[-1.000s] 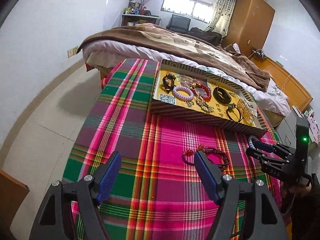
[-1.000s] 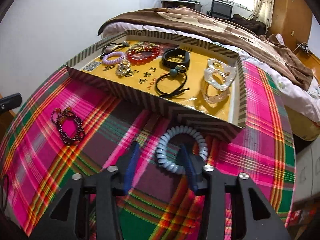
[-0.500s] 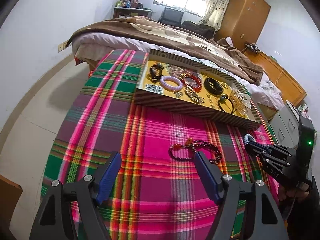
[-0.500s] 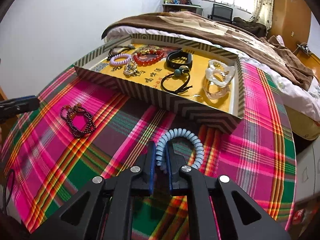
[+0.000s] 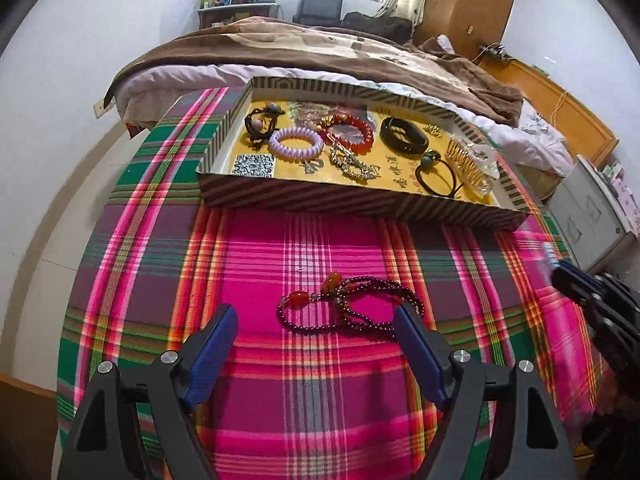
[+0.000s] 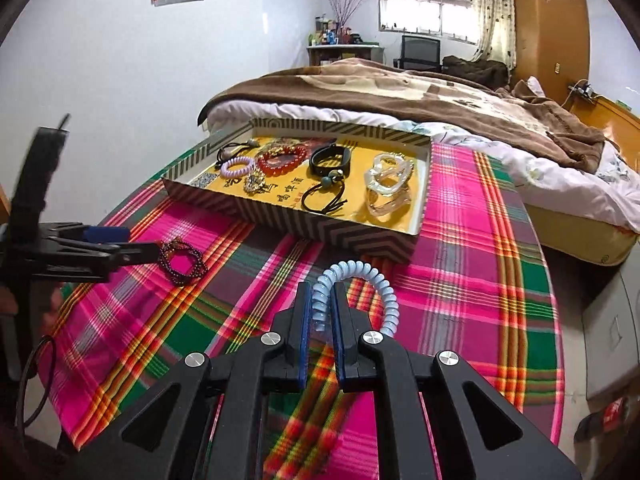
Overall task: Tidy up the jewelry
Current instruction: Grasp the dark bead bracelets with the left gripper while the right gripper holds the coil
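Right gripper [image 6: 320,312] pinches blue coil band [image 6: 356,292], seen only here; left gripper [image 5: 316,332] spread.

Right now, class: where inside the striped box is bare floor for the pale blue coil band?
Free: the yellow strip along the box near wall, between black hair tie and clear bangles. Crowded: the far left, around the purple coil.

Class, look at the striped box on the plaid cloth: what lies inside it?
Inside the striped box: a lilac coil tie, red bead bracelet, black band, black hair tie, clear claw clips. Its yellow floor is partly covered.
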A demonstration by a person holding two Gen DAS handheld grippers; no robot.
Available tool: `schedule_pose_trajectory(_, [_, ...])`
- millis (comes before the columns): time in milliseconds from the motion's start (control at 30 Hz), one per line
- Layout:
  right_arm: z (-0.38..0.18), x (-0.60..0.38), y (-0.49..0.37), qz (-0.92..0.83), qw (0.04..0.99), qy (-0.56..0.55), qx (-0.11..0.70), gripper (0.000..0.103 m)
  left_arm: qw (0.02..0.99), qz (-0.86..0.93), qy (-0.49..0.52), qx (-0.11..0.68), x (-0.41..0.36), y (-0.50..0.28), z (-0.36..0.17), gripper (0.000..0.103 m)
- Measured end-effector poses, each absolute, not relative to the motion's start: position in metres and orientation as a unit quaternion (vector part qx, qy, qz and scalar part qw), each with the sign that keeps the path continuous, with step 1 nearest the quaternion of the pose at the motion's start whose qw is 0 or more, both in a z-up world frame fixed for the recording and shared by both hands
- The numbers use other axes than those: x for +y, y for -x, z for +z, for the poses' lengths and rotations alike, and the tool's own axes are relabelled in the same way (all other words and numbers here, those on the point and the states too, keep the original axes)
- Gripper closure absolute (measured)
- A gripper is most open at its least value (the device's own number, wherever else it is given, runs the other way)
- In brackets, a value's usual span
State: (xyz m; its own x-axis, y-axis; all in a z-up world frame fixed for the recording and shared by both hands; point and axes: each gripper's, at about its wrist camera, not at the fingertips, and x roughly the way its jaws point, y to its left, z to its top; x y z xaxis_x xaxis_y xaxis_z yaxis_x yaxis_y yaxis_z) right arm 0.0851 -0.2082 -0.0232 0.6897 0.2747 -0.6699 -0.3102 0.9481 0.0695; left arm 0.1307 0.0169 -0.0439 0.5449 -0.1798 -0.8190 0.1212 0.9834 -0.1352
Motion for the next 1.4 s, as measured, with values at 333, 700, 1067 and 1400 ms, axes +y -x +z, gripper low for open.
schedule_pose_trajectory(333, [-0.021,-0.218,-0.081,0.168,0.923,-0.001,0.348,0.093,0.873,-0.064,0.017,0.483,0.003,-0.141,-0.059,0.023])
schedule_pose_trajectory(700, [-0.026,-0.22,-0.083,0.177,0.92,-0.014,0.351,0.093,0.884,-0.031,-0.014,0.467,-0.011,-0.142,-0.062,0.04])
schedule_pose_trajectory(1067, [-0.033,-0.215,-0.089,0.179,0.916,-0.016,0.358,0.093,0.89,-0.032,-0.017,0.455,-0.01,-0.136,-0.059,0.08])
schedule_pose_trajectory(1400, [-0.035,-0.212,-0.091,0.176,0.917,-0.013,0.358,0.093,0.893,-0.043,-0.002,0.449,-0.003,-0.133,-0.052,0.095])
